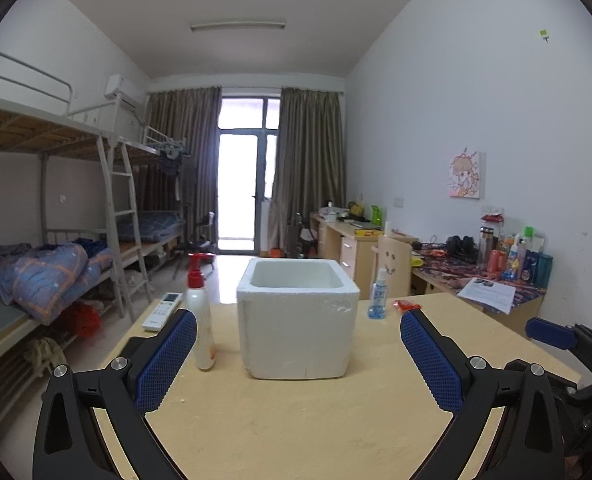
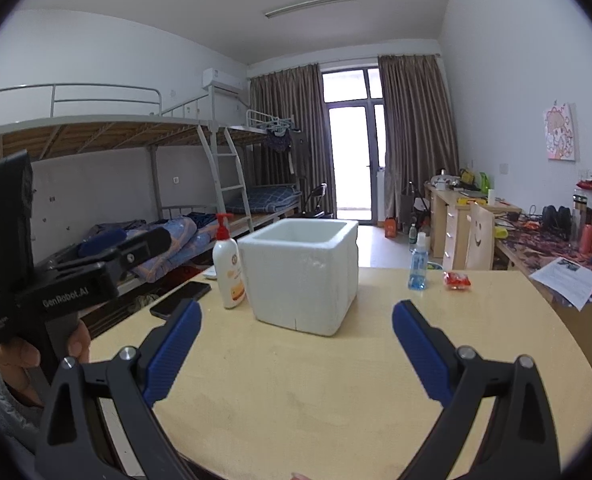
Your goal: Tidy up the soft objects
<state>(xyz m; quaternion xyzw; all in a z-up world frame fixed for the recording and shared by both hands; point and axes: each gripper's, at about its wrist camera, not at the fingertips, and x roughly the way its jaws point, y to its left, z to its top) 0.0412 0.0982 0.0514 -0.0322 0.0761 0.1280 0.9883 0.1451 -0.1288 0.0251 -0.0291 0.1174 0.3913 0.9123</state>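
A white foam box (image 1: 298, 320) with an open top stands on the light wooden table (image 1: 296, 420), straight ahead of my left gripper (image 1: 298, 332), which is open and empty just in front of it. The box also shows in the right wrist view (image 2: 302, 276), ahead and slightly left of my right gripper (image 2: 296, 320), which is open and empty. A small red packet (image 2: 457, 281) lies on the table to the right of the box; it shows in the left wrist view too (image 1: 406, 305). The left gripper's body (image 2: 55, 280) appears at the left of the right wrist view.
A lotion pump bottle (image 1: 200, 320) stands left of the box, a small blue spray bottle (image 1: 378, 298) to its right. A white remote (image 1: 163, 310) and a black phone (image 2: 180, 298) lie near the left table edge. Bunk beds stand left, cluttered desks right.
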